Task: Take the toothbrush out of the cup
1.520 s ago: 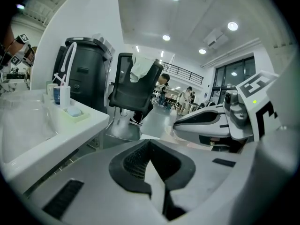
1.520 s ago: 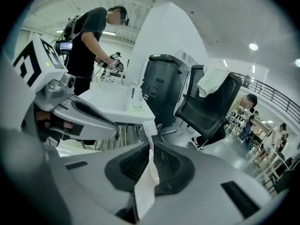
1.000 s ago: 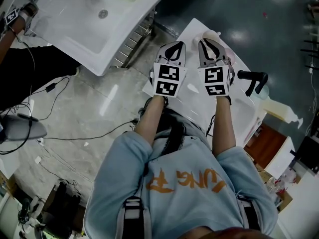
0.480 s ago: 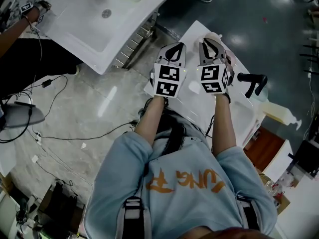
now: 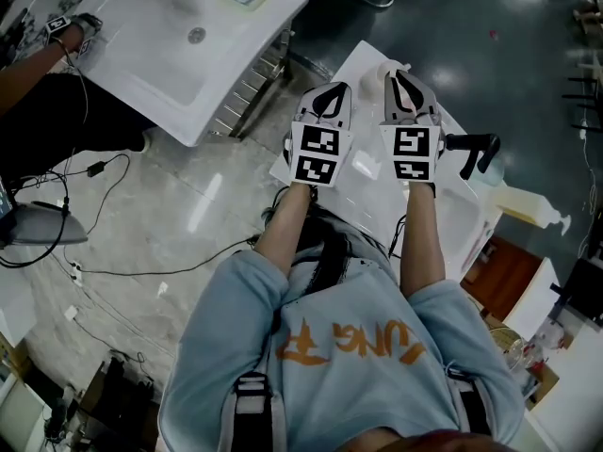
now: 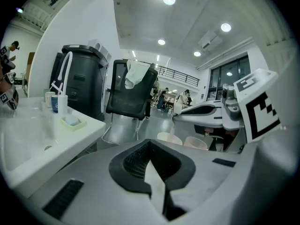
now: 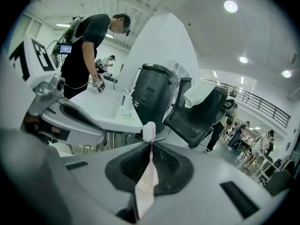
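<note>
the person in the pale blue top stands at a white worktop (image 5: 369,191) with a black tap (image 5: 474,151) on it, and holds both grippers out over it side by side. the right gripper (image 5: 400,76), just beside the tap, is clenched on a pink toothbrush (image 7: 149,131). the handle is pinched between its jaws and the bristle head sticks up clear above them, in the air and in no cup. the left gripper (image 5: 328,88), on the far side of the right one from the tap, has its jaws pressed together with nothing between them. looking along it, a white cup (image 6: 168,137) and a pinkish cup (image 6: 196,143) stand just past its tips, below the right gripper. on the tap's other side, near it, is a cream pump bottle (image 5: 528,210). well away from the tap, another person (image 7: 89,41) bends over a second white worktop (image 5: 179,45).
</note>
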`<state>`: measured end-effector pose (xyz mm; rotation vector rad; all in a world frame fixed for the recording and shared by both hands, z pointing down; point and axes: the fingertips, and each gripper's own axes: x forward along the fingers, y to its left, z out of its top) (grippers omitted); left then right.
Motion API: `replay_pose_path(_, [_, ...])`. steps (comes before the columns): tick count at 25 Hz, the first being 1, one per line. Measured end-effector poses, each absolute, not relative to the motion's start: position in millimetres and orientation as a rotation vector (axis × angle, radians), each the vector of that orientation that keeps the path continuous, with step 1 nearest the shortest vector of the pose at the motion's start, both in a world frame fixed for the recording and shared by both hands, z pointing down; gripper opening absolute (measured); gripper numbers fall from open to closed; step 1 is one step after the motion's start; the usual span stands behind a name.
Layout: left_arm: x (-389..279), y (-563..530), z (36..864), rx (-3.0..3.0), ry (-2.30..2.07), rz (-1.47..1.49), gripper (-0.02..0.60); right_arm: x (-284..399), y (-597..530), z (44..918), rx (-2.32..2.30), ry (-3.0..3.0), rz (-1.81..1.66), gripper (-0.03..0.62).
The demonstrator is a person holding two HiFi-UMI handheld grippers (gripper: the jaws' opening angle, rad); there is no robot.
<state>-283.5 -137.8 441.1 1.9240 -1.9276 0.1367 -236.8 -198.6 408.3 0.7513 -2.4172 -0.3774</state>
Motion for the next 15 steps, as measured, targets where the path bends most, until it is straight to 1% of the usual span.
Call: replay_pose_path(15, [-229, -146, 416, 2.083, -1.873, 0.199, 0.008, -185, -193, 340, 0.933, -2.605, -0.249, 0.040])
